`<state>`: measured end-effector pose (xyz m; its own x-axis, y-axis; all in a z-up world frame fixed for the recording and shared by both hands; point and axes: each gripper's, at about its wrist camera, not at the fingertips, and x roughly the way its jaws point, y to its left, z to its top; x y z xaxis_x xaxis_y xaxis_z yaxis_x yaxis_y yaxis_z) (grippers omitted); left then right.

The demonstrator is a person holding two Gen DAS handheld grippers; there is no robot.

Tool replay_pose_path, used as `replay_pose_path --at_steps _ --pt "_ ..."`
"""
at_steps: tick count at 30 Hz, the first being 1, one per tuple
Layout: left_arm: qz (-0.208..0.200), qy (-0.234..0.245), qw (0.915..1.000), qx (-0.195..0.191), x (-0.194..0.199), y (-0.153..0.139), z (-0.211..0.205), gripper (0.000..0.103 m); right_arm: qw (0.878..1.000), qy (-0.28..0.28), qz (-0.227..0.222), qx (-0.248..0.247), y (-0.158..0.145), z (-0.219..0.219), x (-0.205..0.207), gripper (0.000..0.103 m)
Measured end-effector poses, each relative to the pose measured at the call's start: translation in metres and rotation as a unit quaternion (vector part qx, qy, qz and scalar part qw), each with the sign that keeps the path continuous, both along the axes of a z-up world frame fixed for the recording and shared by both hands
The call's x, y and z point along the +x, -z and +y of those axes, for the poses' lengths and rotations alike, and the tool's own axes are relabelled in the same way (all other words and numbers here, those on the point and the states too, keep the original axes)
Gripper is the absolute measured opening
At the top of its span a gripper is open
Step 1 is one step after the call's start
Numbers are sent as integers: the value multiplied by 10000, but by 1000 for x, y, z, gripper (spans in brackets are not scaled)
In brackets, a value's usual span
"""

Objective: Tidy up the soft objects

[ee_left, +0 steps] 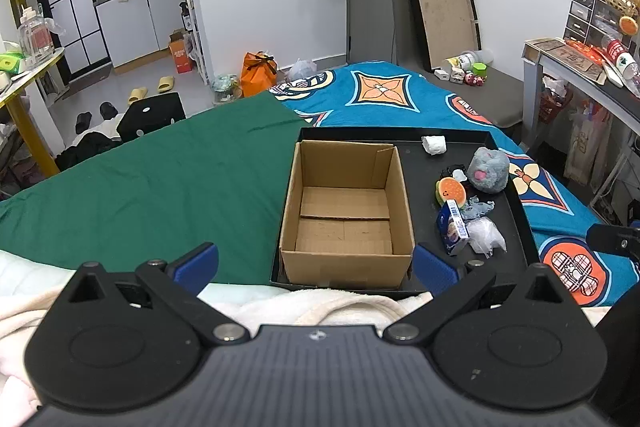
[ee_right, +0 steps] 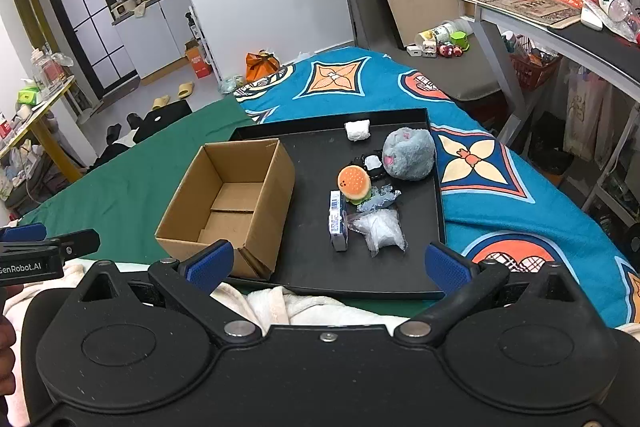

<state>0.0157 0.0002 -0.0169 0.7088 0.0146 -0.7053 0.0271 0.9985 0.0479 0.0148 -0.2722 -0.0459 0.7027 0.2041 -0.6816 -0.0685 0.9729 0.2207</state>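
My left tool (ee_left: 316,265) spread wide and empty, my right tool (ee_right: 328,263) likewise, both short of the black tray's (ee_right: 400,275) near edge on the bed, empty cardboard box (ee_right: 228,203) at its left side, grey plush (ee_right: 409,154), burger toy (ee_right: 353,183), plastic bag (ee_right: 380,229) along its right side

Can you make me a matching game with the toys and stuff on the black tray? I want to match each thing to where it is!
Things:
1. cardboard box
2. grey plush
3. white roll
4. burger toy

Places:
A. by the tray's far edge
B. left part of the black tray, open and empty
C. middle of the pile, next to the blue packet
D. right side of the tray, near the patterned blue blanket

Pairs: 1-B, 2-D, 3-A, 4-C
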Motion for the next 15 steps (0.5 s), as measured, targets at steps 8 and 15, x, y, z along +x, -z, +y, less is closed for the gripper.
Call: replay_pose_path --at_steps 8,15 --pt "105 -36 9999 6 11 10 2 103 9999 -67 73 73 9 1 8 103" --pt "64 -101 9999 3 20 16 6 102 9993 -156 117 330 18 -4 21 103"
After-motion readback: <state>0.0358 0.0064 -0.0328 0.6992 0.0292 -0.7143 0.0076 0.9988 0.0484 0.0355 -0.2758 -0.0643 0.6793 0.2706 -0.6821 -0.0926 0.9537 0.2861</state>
